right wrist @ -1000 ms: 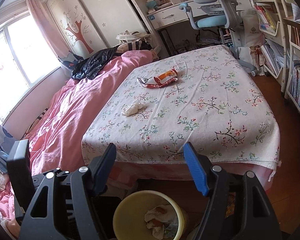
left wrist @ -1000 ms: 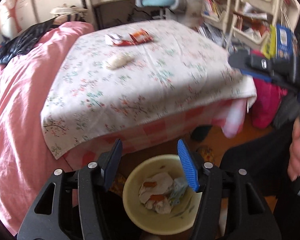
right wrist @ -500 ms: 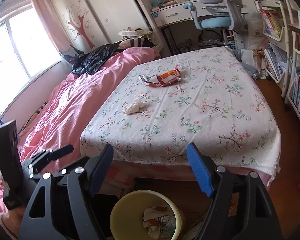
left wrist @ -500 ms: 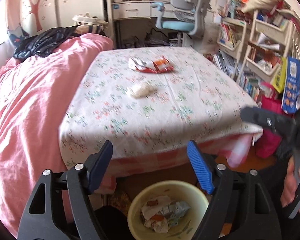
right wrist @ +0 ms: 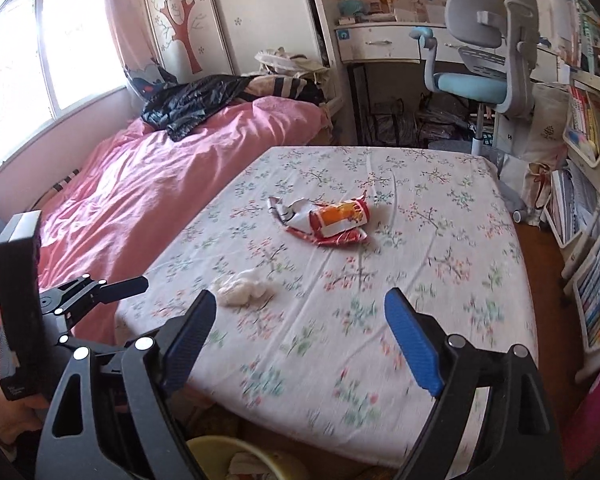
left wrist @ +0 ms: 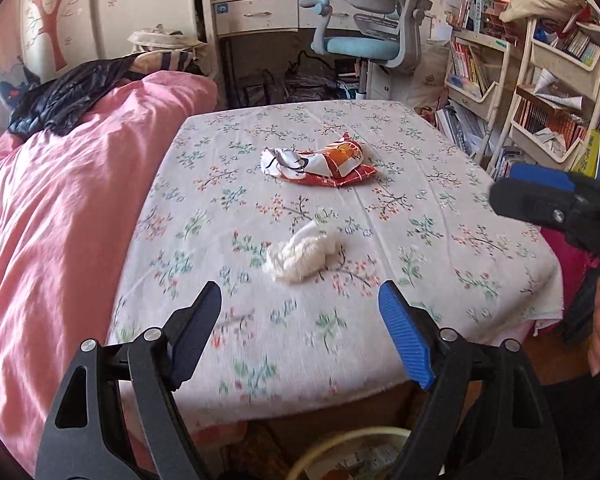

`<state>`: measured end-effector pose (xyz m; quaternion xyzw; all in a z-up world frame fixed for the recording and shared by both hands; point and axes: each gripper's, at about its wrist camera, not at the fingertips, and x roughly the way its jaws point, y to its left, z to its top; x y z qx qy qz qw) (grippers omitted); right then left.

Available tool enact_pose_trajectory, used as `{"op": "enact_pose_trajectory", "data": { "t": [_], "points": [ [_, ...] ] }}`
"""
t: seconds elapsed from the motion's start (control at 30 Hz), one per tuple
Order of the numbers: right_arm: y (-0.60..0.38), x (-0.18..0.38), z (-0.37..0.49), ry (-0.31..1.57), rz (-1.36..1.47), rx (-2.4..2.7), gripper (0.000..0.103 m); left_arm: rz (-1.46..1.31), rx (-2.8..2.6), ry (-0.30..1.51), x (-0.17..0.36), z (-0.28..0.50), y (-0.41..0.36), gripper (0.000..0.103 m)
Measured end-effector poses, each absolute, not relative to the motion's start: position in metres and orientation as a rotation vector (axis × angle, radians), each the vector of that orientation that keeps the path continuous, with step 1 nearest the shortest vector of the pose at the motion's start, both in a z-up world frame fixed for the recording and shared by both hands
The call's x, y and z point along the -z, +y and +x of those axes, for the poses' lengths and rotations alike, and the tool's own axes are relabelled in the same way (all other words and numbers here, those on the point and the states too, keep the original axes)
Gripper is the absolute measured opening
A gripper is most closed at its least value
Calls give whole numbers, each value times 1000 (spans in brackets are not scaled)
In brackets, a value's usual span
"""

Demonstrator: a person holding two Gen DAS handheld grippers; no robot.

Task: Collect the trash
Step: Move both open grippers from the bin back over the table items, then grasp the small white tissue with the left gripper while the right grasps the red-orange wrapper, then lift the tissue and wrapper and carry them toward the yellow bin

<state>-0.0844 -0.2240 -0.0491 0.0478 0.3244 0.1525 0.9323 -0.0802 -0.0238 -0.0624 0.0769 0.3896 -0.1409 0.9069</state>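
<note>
Child's bedroom in a home, pink bed [right wrist: 148,200], floral-sheeted mattress [left wrist: 340,208], desk [right wrist: 384,44] with blue chair [right wrist: 484,72], bookshelves [left wrist: 548,80], tree-decal wardrobe [right wrist: 184,20], window [right wrist: 40,48]

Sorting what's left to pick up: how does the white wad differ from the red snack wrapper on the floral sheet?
The crumpled tissue is plain white, balled into a soft lump; the snack wrapper is printed red, orange and white, lying flattened and spread wider. The tissue lies nearer both open grippers, left gripper and right gripper; the wrapper lies farther back. Both rest loose on the floral sheet, untouched.
</note>
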Motion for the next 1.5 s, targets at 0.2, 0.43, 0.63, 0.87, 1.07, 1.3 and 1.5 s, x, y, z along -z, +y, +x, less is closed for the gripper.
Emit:
{"op": "enact_pose_trajectory", "data": {
  "t": [0.2, 0.43, 0.63, 0.87, 1.07, 1.3, 1.5],
  "points": [
    [-210, 67, -4, 758, 4, -353, 83, 128, 302, 850, 80, -42, -29, 78],
    [-179, 91, 62, 841, -146, -422, 83, 193, 372, 865, 94, -15, -49, 75],
    [-162, 105, 96, 890, -238, -444, 83, 255, 405, 944, 112, 6, -61, 42],
    [-162, 113, 100, 871, -225, -451, 31, 191, 401, 969, 110, 18, -53, 16],
    [-187, 99, 88, 831, -75, -392, 15, 179, 371, 878, 79, 9, -45, 16],
    [-229, 76, 43, 770, 107, -371, 13, 79, 328, 833, 52, 3, -20, 16],
    [-253, 69, 12, 744, 256, -320, 13, 49, 298, 794, 35, -1, -3, 16]
  ]
}}
